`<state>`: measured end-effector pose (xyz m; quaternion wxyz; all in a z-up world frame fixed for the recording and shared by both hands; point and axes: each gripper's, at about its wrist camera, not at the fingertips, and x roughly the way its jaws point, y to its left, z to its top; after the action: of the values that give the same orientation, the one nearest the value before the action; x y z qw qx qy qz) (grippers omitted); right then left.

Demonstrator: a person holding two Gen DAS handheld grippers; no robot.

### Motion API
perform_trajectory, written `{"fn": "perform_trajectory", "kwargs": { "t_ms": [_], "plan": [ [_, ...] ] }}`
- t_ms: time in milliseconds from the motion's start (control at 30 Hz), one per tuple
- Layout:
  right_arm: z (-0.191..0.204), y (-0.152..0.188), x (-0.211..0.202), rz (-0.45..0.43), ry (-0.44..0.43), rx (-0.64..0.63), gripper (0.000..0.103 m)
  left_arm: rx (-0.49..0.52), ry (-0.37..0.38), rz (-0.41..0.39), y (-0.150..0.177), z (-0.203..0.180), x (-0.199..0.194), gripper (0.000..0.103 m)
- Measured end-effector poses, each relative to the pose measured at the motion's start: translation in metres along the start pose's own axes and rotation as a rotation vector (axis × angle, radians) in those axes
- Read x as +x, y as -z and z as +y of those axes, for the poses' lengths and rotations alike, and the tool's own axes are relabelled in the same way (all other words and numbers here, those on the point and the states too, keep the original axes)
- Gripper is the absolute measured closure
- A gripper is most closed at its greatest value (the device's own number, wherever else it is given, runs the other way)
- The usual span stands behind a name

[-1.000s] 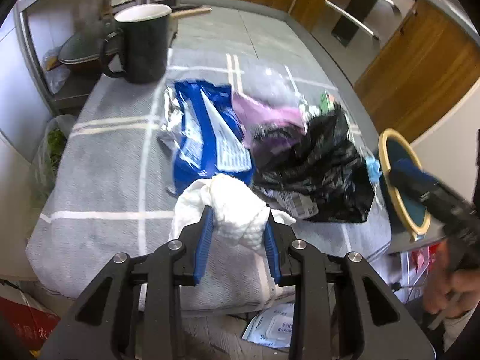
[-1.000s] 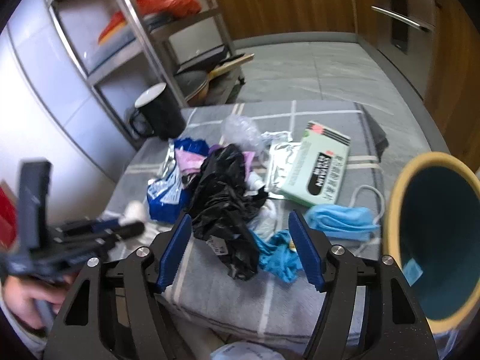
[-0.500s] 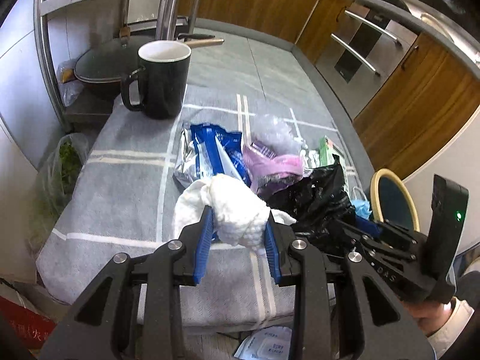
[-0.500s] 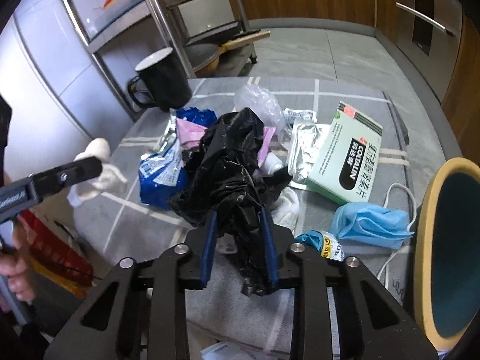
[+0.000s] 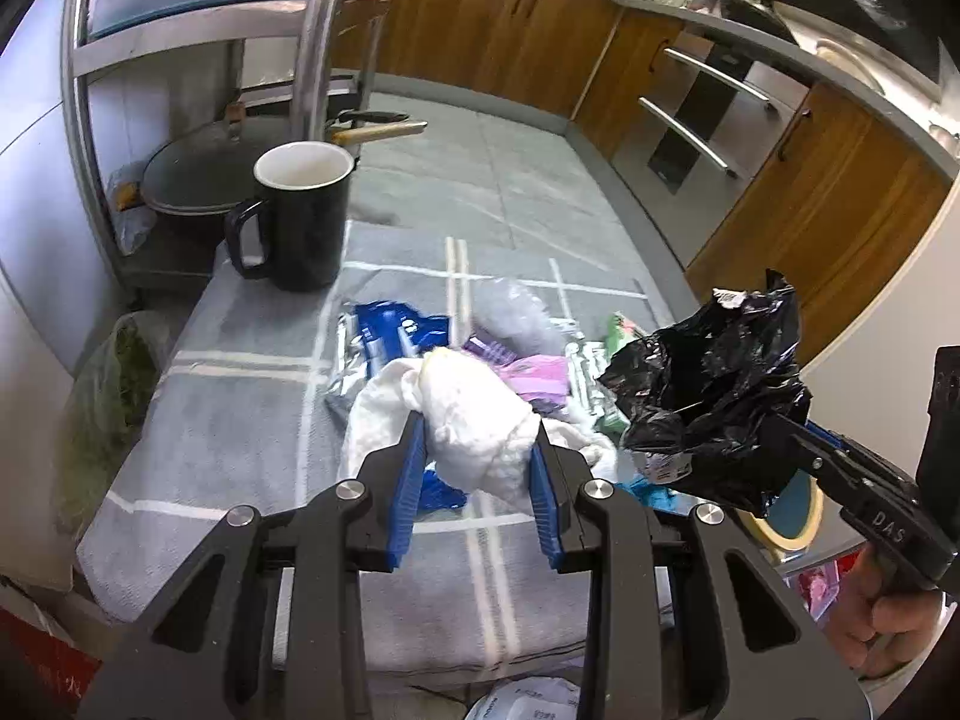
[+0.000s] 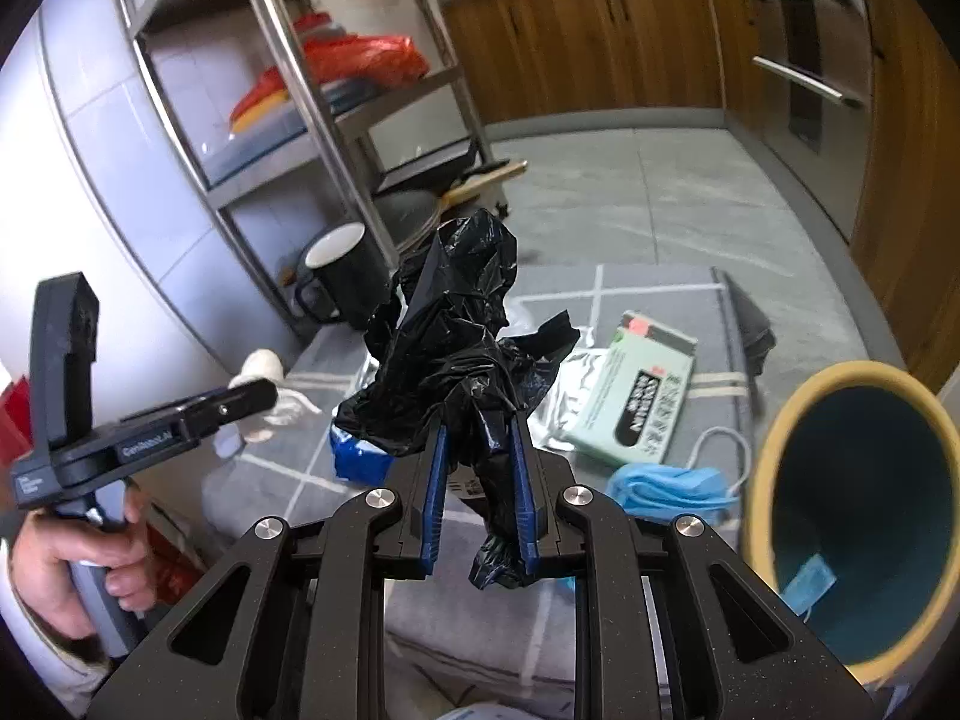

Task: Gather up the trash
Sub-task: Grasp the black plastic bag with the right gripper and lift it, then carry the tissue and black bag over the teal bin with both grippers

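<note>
My left gripper (image 5: 477,438) is shut on a crumpled white paper wad (image 5: 474,414), held above the grey checked tabletop (image 5: 240,396). My right gripper (image 6: 480,438) has a crumpled black plastic bag (image 6: 462,330) pinched between its blue pads, its jaws still closing, and the bag hangs clear of the table. In the left wrist view the black bag (image 5: 714,396) is at the right, raised above the litter pile. A bin with a yellow rim (image 6: 774,438) and teal inside stands at the table's right edge, close to the right gripper.
A blue wrapper (image 5: 390,330), a purple wrapper (image 5: 540,372), a green box (image 6: 636,396) and a blue face mask (image 6: 666,489) lie on the table. A black mug (image 5: 300,216) stands at the far left corner. A metal shelf rack (image 6: 312,96) stands behind, wooden cabinets beyond.
The right gripper went from open to shut on the black bag and lifted it off the pile. The left gripper rose with the white wad still in it.
</note>
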<state>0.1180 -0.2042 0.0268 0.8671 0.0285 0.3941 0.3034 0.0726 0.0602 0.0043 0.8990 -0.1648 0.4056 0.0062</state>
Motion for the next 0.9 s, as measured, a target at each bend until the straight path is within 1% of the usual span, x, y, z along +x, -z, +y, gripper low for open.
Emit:
{"fn": "perform_trajectory", "kwargs": {
  "t_ms": [167, 300, 567, 900],
  "plan": [
    [-0.016, 0.005, -0.025, -0.038, 0.024, 0.027, 0.082, 0.032, 0.045, -0.014, -0.002, -0.022, -0.002, 0.072],
    [-0.032, 0.010, -0.045, -0.073, 0.044, 0.057, 0.082, 0.066, 0.066, -0.012, -0.002, -0.042, 0.000, 0.072],
    [-0.067, 0.018, -0.073, -0.121, 0.082, 0.125, 0.082, 0.121, 0.116, -0.014, -0.004, -0.080, 0.004, 0.072],
    [-0.120, 0.036, -0.101, -0.152, 0.174, 0.235, 0.082, 0.205, 0.184, 0.020, -0.002, -0.134, 0.020, 0.072]
  ]
}}
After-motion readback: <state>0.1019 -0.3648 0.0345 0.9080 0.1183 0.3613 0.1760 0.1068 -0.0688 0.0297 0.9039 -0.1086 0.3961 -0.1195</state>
